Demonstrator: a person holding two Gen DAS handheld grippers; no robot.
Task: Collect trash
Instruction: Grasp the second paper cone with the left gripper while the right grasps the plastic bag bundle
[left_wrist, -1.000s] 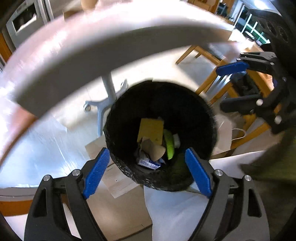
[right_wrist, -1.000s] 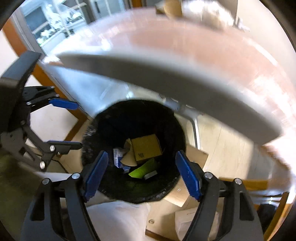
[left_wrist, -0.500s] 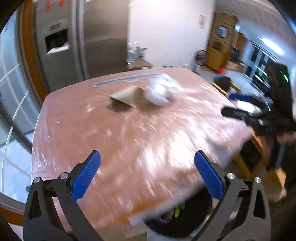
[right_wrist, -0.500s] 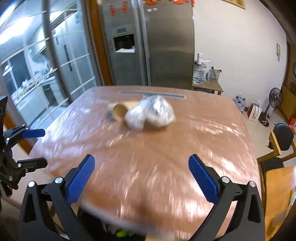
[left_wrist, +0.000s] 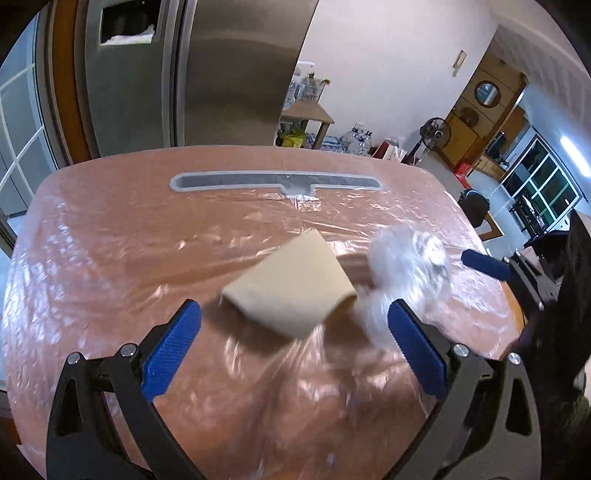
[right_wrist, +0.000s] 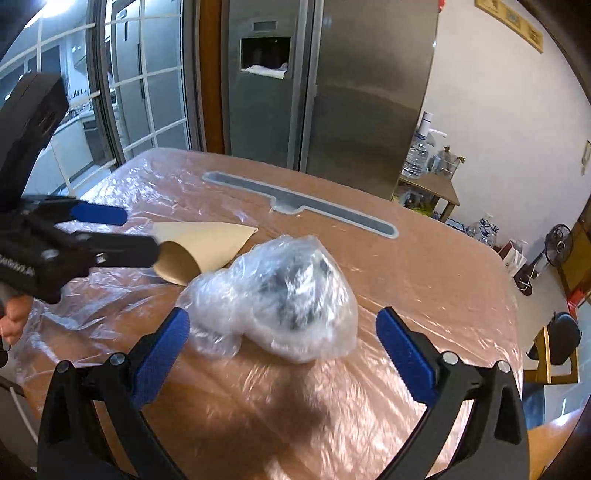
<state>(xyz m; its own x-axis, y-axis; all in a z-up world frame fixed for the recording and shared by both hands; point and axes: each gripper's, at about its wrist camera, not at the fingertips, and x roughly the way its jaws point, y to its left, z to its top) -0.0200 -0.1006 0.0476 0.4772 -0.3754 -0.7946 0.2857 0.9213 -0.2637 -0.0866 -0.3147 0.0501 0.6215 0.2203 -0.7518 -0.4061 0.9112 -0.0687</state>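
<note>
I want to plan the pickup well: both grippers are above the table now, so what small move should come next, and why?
Probably lower each open gripper onto its nearest piece: the left gripper onto the paper cone, the right gripper onto the crumpled plastic bag. Both pieces lie loose on the covered table, just ahead of the empty jaws.

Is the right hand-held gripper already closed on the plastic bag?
No, the right hand-held gripper stands wide open just short of the crumpled plastic bag, which lies untouched on the table.
</note>
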